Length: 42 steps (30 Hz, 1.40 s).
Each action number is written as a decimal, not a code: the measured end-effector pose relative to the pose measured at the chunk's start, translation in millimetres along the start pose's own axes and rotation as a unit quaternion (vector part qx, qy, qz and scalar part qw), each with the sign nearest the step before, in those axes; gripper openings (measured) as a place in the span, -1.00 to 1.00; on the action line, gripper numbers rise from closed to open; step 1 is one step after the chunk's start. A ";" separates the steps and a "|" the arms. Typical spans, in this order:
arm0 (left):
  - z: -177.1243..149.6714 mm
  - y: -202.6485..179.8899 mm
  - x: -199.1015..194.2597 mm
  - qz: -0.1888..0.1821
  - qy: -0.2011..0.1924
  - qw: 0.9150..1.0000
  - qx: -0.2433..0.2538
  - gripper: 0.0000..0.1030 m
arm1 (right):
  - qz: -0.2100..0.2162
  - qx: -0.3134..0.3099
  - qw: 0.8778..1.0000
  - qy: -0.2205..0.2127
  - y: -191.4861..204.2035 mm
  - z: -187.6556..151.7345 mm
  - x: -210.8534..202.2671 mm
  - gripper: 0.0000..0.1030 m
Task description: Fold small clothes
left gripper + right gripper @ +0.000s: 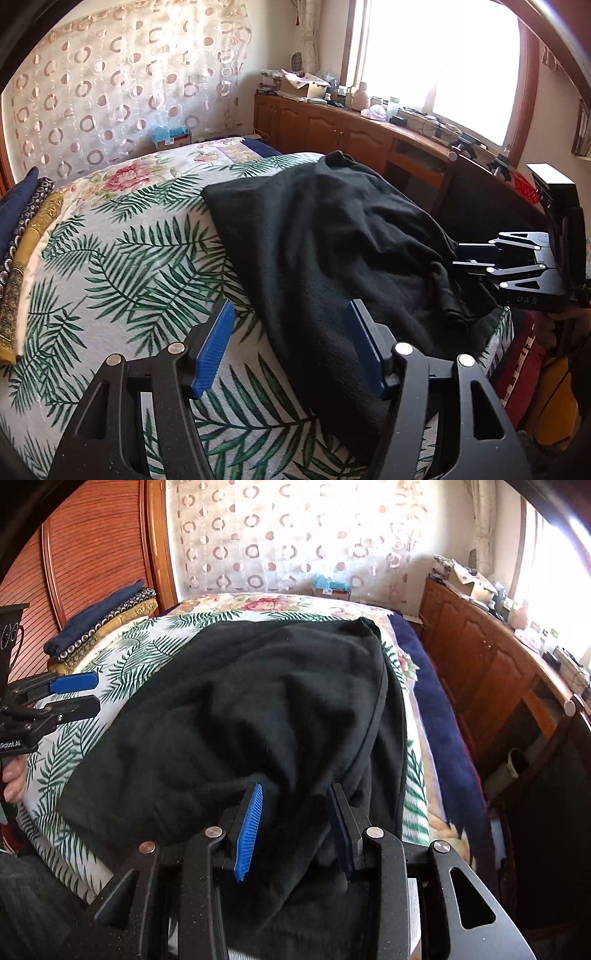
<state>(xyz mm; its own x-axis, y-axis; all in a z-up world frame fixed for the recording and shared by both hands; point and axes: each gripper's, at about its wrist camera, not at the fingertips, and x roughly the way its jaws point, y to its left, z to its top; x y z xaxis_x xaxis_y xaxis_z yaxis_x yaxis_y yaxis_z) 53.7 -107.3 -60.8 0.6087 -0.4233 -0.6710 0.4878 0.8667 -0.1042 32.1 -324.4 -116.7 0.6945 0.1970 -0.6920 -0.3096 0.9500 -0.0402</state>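
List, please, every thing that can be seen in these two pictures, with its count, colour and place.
black garment: one, black, spread crumpled on the near part of the bed
leaf-print bed cover: one, white with green leaves, under the garment
floral quilt: one, pink and cream, farther up the bed
folded cloths: one stack, navy, dotted and gold, at the bed's left edge
curtain: one, sheer with circles, on the far wall
wooden cabinet: one, brown, under the window, cluttered on top
left gripper: one, black with blue pads, jaws open at the garment's left edge
right gripper: one, black with blue pads, jaws either side of a garment fold
hand: one, holding the left gripper
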 end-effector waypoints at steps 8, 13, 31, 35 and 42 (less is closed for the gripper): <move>-5.2 -9.3 7.3 -0.009 0.015 1.000 0.009 0.24 | 0.004 0.005 1.000 0.016 3.2 -8.5 -4.2 -0.27; -6.7 -9.9 7.9 -0.010 0.018 1.000 0.011 0.24 | -0.003 0.012 1.000 0.020 0.3 -10.5 0.1 -0.27; -8.7 -6.5 9.0 -0.016 0.021 1.000 0.004 0.24 | -0.022 -0.004 1.000 -0.002 -21.6 -18.4 -36.1 -0.93; -8.8 -8.4 10.6 -0.019 0.027 0.999 0.006 0.24 | -0.020 -0.001 1.000 0.023 -27.9 -27.2 -30.1 -0.93; -8.6 -8.5 9.8 -0.016 0.028 0.999 0.007 0.24 | -0.034 0.014 0.999 0.027 -29.6 -21.9 -20.0 -0.67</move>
<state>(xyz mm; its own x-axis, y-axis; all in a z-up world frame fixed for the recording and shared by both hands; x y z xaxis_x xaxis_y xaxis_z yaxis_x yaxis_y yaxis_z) 50.1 -116.6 -72.8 0.5564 -0.4357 -0.7075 0.5165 0.8484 -0.1162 13.2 -361.8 -117.5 0.6772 0.1198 -0.7260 -0.2446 0.9672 -0.0685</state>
